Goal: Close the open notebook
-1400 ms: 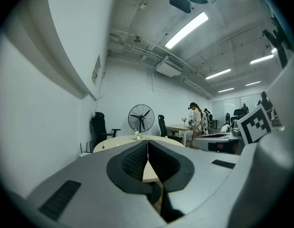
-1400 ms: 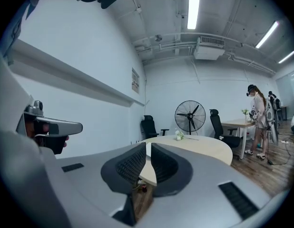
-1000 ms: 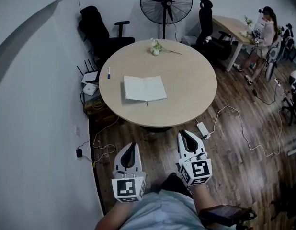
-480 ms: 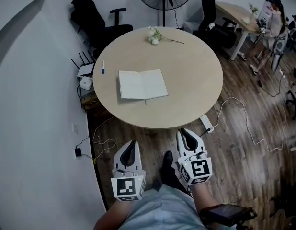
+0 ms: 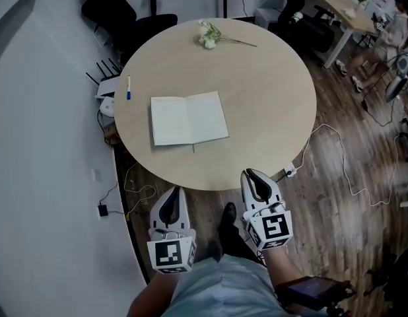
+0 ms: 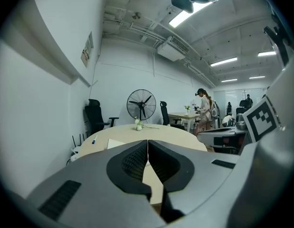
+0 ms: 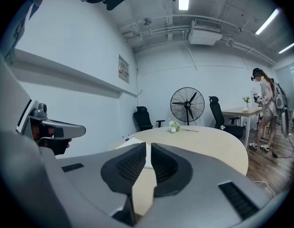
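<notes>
– Two grippers, both on the near side of the table, neither touching anything. Left gripper (image 5: pixel 175 193) first: jaws pressed together, nothing between them.

– Agreed. The left gripper view shows the pads meeting on a line, with tabletop beyond. Right gripper (image 5: pixel 253 177)?

– Jaws drawn together too, at most a sliver between the pads, nothing held. From the head view its tips sit just at the near rim of the round table (image 5: pixel 276 111).

– Table contents, left to right?

– Blue-capped pen (image 5: pixel 129 88) near the left rim. Then the notebook (image 5: pixel 189 117), lying open and flat with both pages up, left of centre and towards our side. White flowers (image 5: pixel 207 35) at the far rim, well apart from it.

– Progress on the task?

– None, by my reading. Notebook is fully open, no cover is lifted, no contact made. Left to do: reach over the near edge, get under one cover and swing it across onto the other half.

– Risk?

– Judgement only: the tips must slide under a thin cover lying flat on the wood, so the book may skid rather than lift. The other gripper could pin the opposite page.
</notes>
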A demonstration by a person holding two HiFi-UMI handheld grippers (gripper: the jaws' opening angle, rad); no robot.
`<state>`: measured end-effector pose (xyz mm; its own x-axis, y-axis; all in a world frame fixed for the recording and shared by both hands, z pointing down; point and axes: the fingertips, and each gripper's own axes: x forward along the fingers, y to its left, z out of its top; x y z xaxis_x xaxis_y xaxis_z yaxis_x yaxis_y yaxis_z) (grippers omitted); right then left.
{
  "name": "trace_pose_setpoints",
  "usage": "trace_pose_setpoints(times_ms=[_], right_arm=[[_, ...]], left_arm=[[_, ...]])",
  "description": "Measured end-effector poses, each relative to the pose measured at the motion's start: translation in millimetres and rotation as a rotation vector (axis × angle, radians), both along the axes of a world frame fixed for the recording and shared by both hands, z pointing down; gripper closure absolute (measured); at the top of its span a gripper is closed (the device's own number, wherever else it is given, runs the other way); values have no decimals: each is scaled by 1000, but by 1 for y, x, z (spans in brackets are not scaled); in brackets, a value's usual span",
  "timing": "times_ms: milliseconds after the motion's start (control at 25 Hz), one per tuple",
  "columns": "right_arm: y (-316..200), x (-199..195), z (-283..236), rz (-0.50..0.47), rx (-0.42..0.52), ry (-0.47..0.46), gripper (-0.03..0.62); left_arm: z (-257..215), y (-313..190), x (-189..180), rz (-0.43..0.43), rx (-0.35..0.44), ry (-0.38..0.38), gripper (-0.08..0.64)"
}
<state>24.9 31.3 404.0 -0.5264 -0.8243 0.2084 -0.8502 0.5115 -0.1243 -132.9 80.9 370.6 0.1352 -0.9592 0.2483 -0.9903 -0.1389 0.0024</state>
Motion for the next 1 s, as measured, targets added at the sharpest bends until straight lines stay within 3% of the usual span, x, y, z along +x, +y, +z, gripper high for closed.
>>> trace_pose_setpoints(times_ms=[240,520,720,1000], right_arm=[[-67,-5,-10,-49,6,-17,539],[-112,-11,-54,-103,78,-52,540],[-133,-26,-66,-133,101,-52,540],[-177,-68,-48,-177,69,-20,540]], left_arm=[[-7,-57,0,-39,-2,-16,540],[-49,-91,-7,-112,61,-16,540],[-56,-105,-29,-161,86,-18,540],[-26,-144,-76,-215,35,10,538]])
